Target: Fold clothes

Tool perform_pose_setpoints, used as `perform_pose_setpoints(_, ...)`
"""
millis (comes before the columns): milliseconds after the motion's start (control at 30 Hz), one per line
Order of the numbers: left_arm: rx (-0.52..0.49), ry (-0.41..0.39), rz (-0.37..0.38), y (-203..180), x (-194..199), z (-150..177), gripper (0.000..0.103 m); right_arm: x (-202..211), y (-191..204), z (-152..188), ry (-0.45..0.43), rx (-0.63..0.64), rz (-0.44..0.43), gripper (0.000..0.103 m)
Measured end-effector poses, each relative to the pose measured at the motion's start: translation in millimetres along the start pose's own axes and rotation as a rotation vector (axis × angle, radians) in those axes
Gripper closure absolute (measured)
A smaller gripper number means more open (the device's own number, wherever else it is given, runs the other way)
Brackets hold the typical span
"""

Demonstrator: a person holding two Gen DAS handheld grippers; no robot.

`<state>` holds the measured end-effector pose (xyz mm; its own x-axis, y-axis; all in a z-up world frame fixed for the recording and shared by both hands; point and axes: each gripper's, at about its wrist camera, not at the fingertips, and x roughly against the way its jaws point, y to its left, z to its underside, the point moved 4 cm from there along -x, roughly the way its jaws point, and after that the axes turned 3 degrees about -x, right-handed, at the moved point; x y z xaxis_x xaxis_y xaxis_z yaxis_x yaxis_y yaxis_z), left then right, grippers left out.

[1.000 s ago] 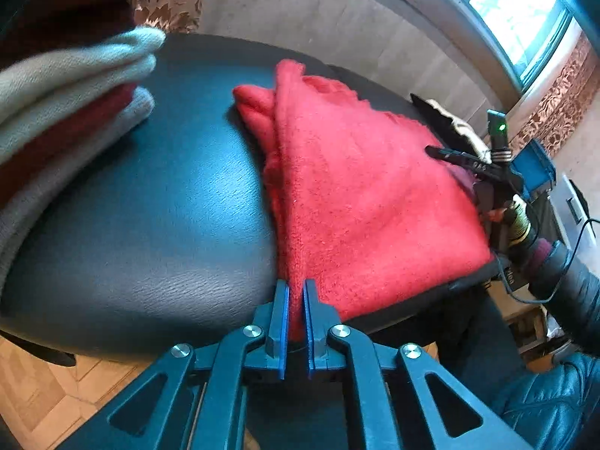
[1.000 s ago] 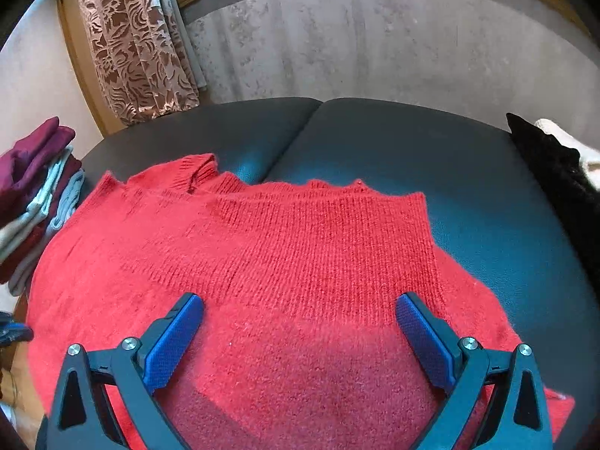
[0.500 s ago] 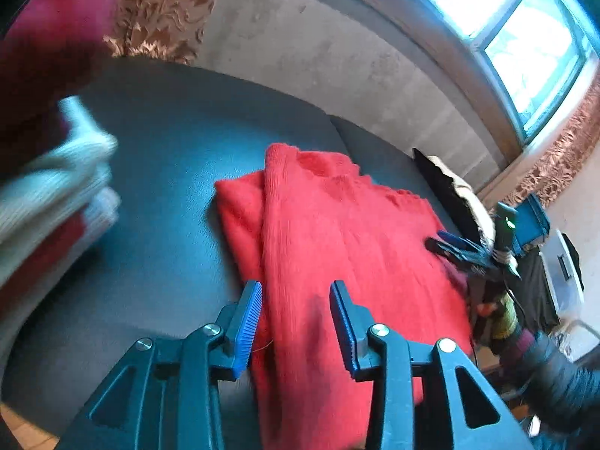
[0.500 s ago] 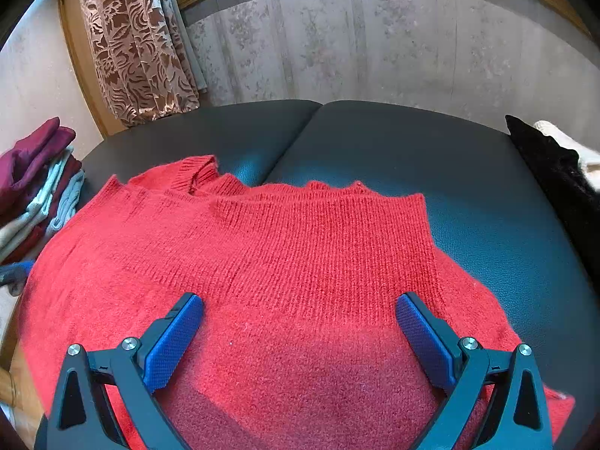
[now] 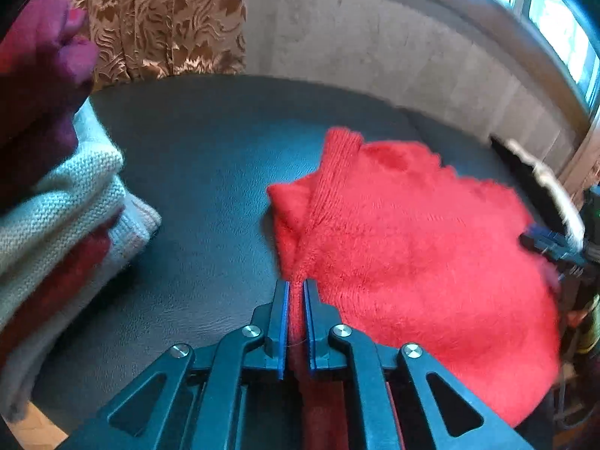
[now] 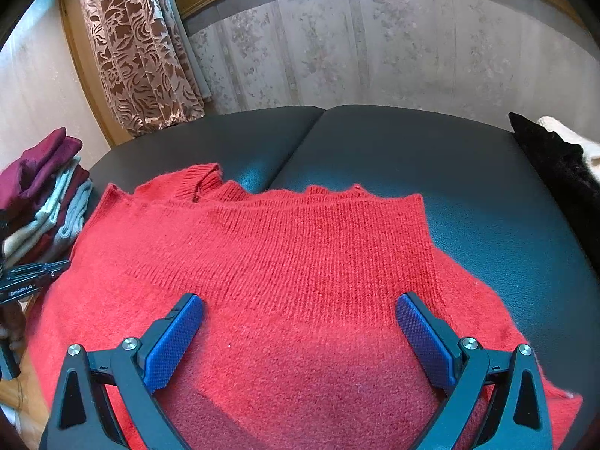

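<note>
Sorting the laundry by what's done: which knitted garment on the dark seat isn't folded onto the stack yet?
The red knitted sweater, spread flat on the dark padded seat; the others sit folded in the pile at the left.

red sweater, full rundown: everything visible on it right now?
The red sweater is fuzzy ribbed knit, lying folded and mostly flat on the dark leather cushion, its ribbed collar at the far left. The left gripper is closing on a bunched fold at its edge, pads pressing. The right gripper hangs open above it, not gripping.
</note>
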<state>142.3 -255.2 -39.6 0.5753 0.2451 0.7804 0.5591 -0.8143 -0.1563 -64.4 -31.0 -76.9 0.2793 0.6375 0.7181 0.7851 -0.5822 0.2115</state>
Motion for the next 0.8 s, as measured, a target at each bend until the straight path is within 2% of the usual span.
perform_pose_setpoints(67,0.061,-0.036,0.009,6.1,13.7,-5.2,0.085,0.1,-0.8,0.2,-0.003,-0.004,-0.004,0.000)
perform_pose_setpoints(100,0.076,-0.063,0.025,3.9,19.2,-10.5,0.085,0.1,-0.5,0.1,-0.003,-0.004,-0.004,0.000)
perform_pose_setpoints(167,0.061,-0.136,0.043,-5.8,37.6,-21.5,0.080,0.0,0.2,0.0,-0.003,-0.004,-0.003,0.000)
perform_pose_setpoints(233,0.009,-0.158,0.054,-24.2,37.2,-30.9,0.074,0.2,0.7,0.2,-0.001,-0.004,0.000,0.000)
perform_pose_setpoints(267,-0.014,-0.161,0.060,-31.9,35.2,-34.8,0.073,1.2,1.9,0.1,0.001,-0.001,0.001,0.000)
perform_pose_setpoints(400,-0.083,-0.088,0.071,-61.4,1.4,-37.1,0.073,10.0,11.2,-1.0,0.021,0.033,0.006,0.000)
perform_pose_setpoints(533,-0.138,-0.021,-0.026,-75.4,-22.6,-18.2,0.073,26.2,18.0,8.0,0.027,0.096,0.027,0.000)
perform_pose_setpoints(600,-0.105,-0.043,-0.013,-68.8,-25.8,-13.7,0.071,27.6,7.5,23.0,0.066,0.114,0.064,0.000)
perform_pose_setpoints(733,-0.081,-0.051,0.001,-65.6,-26.7,-9.8,0.071,32.6,-22.8,37.9,0.026,0.010,-0.064,0.000)
perform_pose_setpoints(800,-0.063,-0.067,0.008,-63.8,-25.2,-8.0,0.071,29.1,-24.0,37.9,0.025,0.012,-0.059,0.000)
